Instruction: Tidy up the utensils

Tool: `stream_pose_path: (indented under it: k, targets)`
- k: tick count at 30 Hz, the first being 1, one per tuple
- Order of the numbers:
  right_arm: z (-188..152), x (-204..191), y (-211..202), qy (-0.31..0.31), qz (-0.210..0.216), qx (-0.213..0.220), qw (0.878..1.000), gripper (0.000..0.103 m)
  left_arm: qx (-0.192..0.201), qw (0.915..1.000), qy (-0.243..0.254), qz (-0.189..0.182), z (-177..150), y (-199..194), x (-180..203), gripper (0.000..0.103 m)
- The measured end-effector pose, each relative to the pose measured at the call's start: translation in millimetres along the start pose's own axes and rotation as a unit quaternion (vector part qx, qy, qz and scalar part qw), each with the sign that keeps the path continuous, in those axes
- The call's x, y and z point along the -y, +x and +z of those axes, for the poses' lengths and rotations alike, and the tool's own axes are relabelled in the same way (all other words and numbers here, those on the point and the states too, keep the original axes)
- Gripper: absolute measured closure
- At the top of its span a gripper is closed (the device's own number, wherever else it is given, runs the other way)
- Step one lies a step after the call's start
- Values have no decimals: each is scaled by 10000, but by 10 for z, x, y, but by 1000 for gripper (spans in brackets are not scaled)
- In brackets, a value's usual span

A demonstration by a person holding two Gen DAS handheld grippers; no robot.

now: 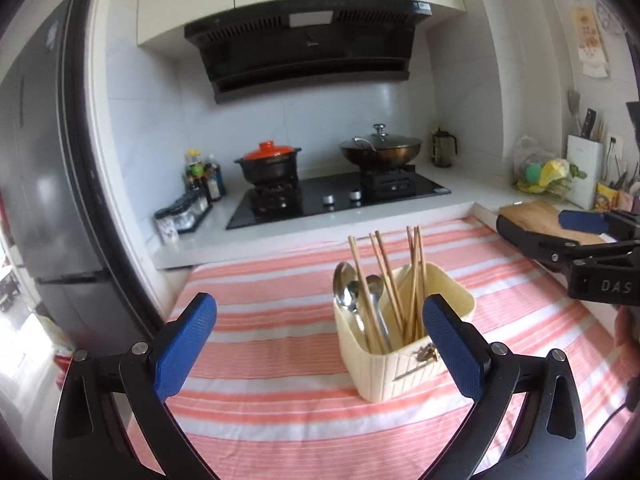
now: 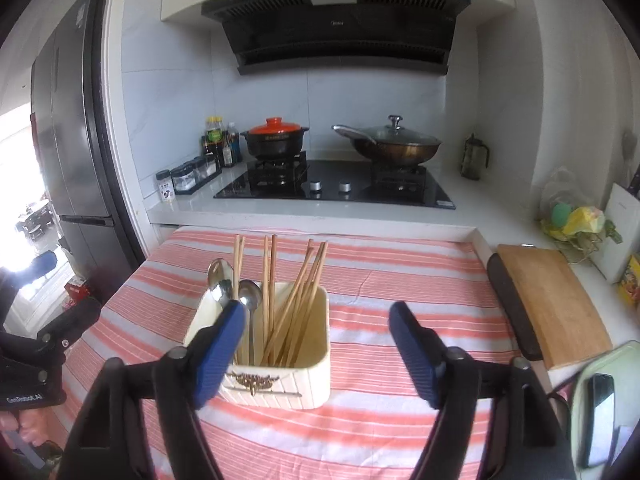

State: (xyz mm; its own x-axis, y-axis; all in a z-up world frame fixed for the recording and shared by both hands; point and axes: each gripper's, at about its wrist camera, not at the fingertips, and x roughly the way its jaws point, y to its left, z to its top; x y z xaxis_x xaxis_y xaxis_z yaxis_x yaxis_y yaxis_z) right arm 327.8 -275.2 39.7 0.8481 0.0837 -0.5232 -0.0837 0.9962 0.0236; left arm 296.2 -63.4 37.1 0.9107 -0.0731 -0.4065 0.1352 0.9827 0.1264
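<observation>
While both grippers hang above the table with nothing between their pads, the cream utensil holder (image 2: 276, 376) stands upright on the striped cloth (image 2: 400, 432), roughly in the middle of the table. Wooden chopsticks (image 2: 296, 300) lean in its right-hand part, bowls-up metal spoons (image 2: 250, 300) in its left-hand part; whether a divider separates them cannot be told. In the left wrist view the left gripper (image 1: 320, 344) has its blue fingers (image 1: 186, 344) spread wide, the holder (image 1: 384, 376) lying behind the right-hand finger. In the right wrist view the right gripper (image 2: 318, 354) likewise has its fingers (image 2: 414, 354) spread apart, the left-hand one overlapping the holder's near left corner; contact cannot be judged. The left gripper appears again at the left edge of that view, gripped by a hand (image 2: 24, 428). Right of the cloth, on the white counter (image 2: 500, 208), lies a wooden cutting board (image 2: 556, 304). Behind the table sits a black stove (image 2: 340, 190) carrying a pot with an orange lid (image 2: 276, 138) and a lidded wok (image 2: 396, 144), with bottles (image 2: 218, 140) to their left and a range hood (image 2: 340, 28) above
</observation>
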Motion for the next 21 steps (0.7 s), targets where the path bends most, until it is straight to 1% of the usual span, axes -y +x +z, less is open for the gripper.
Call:
stream_pose_path:
  k: [3,5,7,9,12,17,21]
  targets:
    - [-209,-95,-539,-11,-169,509,9986,17,-17,9997,-223,120,-184,-339,42,0]
    - [-349,-164,-848,62,-139,685,9975,15,-201,9988,-376,239,-291,-489,50,0]
    - [-484,-218,-1057,194,-142,685,9974,11,-339,9975,-536,305,-381,-605,44,0]
    - [-611,-269,-1204,262,-93,592,9979,1,-375,9968,-639,305,-449,-722,35,0]
    - [-744,-333,-1342,285,-73,514,9982,0,-386,9973,-553,289,-500,-907,52,0]
    - [-863,-420,-1471,51,-151,379,9992,0,-342,9985,-367,220,-501,-1179,84,0]
    - [-907,-446,-1564,47,-135,392,9991,0,-375,9985,-363,153,-488,-1269,70,0]
